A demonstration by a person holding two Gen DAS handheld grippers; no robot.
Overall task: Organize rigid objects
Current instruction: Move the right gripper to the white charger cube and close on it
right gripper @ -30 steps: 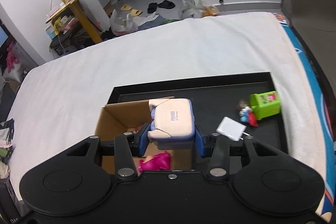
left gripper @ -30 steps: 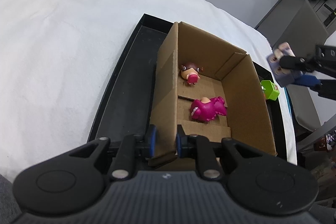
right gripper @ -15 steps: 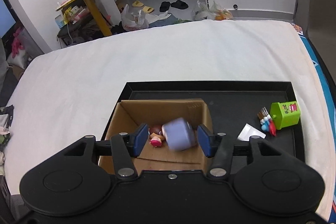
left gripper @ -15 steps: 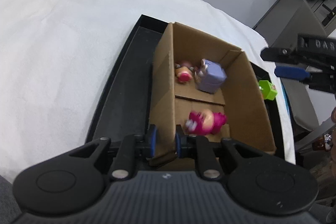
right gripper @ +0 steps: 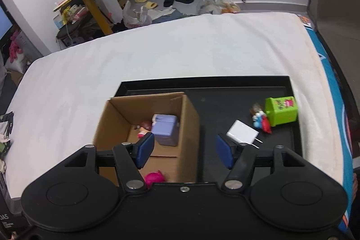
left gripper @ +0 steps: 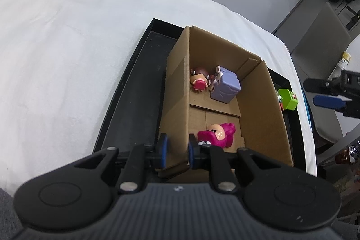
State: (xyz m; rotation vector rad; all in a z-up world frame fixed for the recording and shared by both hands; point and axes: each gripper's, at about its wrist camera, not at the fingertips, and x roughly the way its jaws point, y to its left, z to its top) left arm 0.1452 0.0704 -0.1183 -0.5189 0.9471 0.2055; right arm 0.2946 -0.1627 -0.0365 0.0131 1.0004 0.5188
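The lilac block toy that my right tool carried a second ago now lies in the far end of the cardboard box, touching the small brown-haired figure. That tool's jaws have just been opening and stand wide, nothing between them. My left tool is pinched narrow on the box's near wall, I judge to steady it during drops. The pink figure lies at the near end. The box stands in the black tray on the white-covered worktop. Only the right view shows the white charger and, beside it, the green box with its little figures in full.
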